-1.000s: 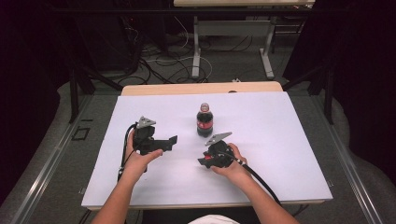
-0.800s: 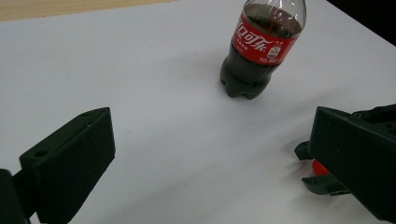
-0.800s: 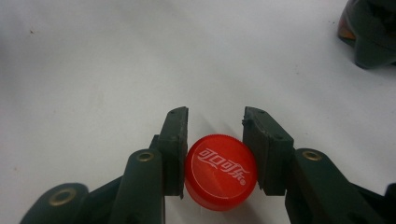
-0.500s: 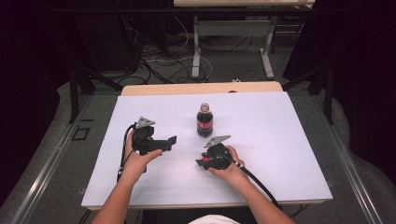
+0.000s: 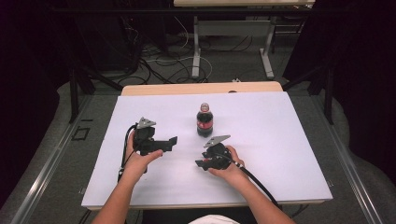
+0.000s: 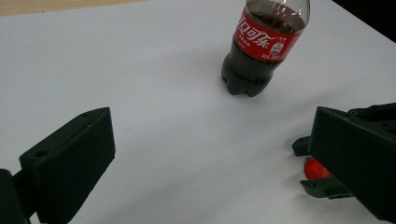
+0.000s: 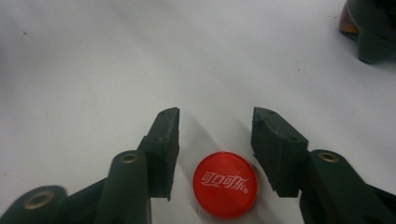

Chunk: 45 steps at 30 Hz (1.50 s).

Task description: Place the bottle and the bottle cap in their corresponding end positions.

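The right tongs (image 7: 215, 123) have just been opening, and their two dark jaws now stand apart with a red bottle cap (image 7: 225, 184) lying flat on the white desk (image 7: 93, 60) between them. Neither pad presses on the cap: a thin strip of desk shows on each side of it in the right gripper view, so the cap sits loose, logo side up, nearer the roots of the jaws than their tips. In the high view the right tongs (image 5: 201, 163) lie low over the desk in the person's right hand (image 5: 228, 164), pointing toward the left tongs (image 5: 171, 142).

The left tongs are open wide and hold nothing; in the left gripper view only bare desk lies between their jaws. The left hand (image 5: 140, 156) carries them just above the desk.

A cola bottle (image 5: 204, 120) stands upright, uncapped, ahead of both tongs and roughly between them, a little nearer the right pair, well apart from either. From the left tongs it appears ahead and to the right (image 6: 261, 46), and the red cap (image 6: 316, 169) peeks out beside their right jaw, framed by the tips of the right tongs
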Each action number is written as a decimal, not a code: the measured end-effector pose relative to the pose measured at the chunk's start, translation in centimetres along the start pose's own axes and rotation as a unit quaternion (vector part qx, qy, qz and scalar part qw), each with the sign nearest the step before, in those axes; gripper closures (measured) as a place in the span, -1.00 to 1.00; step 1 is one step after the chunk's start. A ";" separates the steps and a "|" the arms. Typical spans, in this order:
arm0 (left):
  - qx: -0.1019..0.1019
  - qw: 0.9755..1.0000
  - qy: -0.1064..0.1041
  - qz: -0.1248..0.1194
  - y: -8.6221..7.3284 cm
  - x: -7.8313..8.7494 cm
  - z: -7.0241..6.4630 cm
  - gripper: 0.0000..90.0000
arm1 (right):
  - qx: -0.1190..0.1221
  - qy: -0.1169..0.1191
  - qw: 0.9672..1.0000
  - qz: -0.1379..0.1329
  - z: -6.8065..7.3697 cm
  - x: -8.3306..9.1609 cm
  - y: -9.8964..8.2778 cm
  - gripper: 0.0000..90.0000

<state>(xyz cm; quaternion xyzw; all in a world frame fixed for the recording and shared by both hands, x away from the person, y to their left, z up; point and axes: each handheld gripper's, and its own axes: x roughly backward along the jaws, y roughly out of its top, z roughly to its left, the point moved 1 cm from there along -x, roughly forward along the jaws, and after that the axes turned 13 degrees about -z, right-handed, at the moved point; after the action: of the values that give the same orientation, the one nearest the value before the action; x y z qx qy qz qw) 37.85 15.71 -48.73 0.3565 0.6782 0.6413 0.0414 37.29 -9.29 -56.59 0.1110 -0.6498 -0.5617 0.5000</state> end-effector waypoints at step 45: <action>0.037 0.999 0.034 -0.007 -0.5 0.4 2.9 -0.98 | -0.040 -0.124 0.990 -0.062 -7.6 9.0 2.6 -1.00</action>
<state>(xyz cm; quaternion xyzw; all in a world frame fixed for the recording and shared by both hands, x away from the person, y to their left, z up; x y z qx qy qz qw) 38.84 18.43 -49.48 0.3312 0.7049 0.6271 0.0099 40.00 -19.45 -50.74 0.0606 -0.6753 -0.6267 0.3841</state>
